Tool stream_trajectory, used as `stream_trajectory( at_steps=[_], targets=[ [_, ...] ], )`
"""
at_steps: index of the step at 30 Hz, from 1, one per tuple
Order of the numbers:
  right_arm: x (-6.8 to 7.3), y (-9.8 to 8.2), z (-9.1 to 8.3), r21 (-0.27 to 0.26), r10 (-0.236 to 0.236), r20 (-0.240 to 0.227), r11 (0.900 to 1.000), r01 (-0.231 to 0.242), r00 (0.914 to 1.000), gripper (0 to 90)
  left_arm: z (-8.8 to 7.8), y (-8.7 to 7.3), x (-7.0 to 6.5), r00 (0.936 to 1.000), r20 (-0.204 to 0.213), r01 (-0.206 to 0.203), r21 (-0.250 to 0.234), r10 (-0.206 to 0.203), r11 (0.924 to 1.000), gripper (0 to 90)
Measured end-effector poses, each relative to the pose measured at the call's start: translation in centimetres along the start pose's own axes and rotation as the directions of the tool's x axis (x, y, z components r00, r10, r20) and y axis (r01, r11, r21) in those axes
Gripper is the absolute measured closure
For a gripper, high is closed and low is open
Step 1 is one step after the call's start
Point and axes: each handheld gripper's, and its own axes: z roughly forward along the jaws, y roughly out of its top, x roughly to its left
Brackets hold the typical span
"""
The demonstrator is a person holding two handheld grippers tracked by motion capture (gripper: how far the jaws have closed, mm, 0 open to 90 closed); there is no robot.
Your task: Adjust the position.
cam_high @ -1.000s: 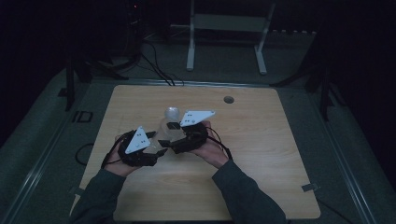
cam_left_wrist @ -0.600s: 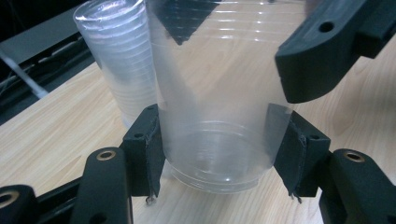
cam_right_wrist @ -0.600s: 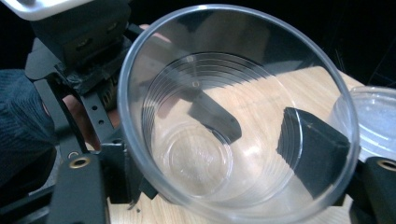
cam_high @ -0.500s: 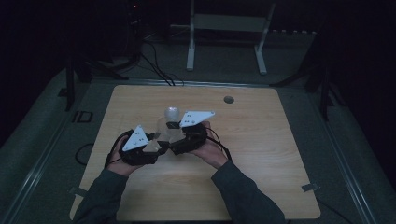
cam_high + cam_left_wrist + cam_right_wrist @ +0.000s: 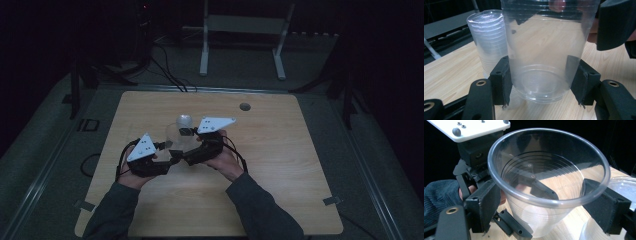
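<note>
cup: a clear plastic cup point(image 5: 544, 57) stands upright between both tools at the near middle of the table point(image 5: 280, 165), just in front of the stack it seems to have come off
left gripper: the left gripper point(image 5: 541, 82) pinches the cup low down by its base, pads pressed on either side, probably to steady it for a handover
right gripper: the right gripper point(image 5: 549, 202) sits up at the rim, its jaws have just been opening with the cup between them, and the pads look to be standing just off the wall, so I judge it is letting go
stack: a stack of cups point(image 5: 489, 42) waits just behind, nested tight, close at hand for the next pull
material: thin see-through plastic, ribbed rings, rolled lip, tapered to a smaller base
surface: pale wood grain, smooth and flat
</note>
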Motion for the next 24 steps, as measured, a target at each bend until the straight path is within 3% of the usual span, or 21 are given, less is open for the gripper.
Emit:
stream_trajectory(
  at_steps=[15,24],
  targets=[
    [-0.09,0.29,-0.28,-0.07,0.023,-0.008,0.997,-0.023,0.9997,19.2,0.38,-0.53,-0.12,0.9986,0.016,0.052,-0.059,-0.051,0.9969,41.5],
    [-0.04,0.21,-0.41,-0.058,0.007,0.01,0.998,-0.006,0.9999,29.9,0.71,-0.63,-0.3,0.9991,0.009,0.042,-0.028,-0.042,0.9987,39.5]
  ],
)
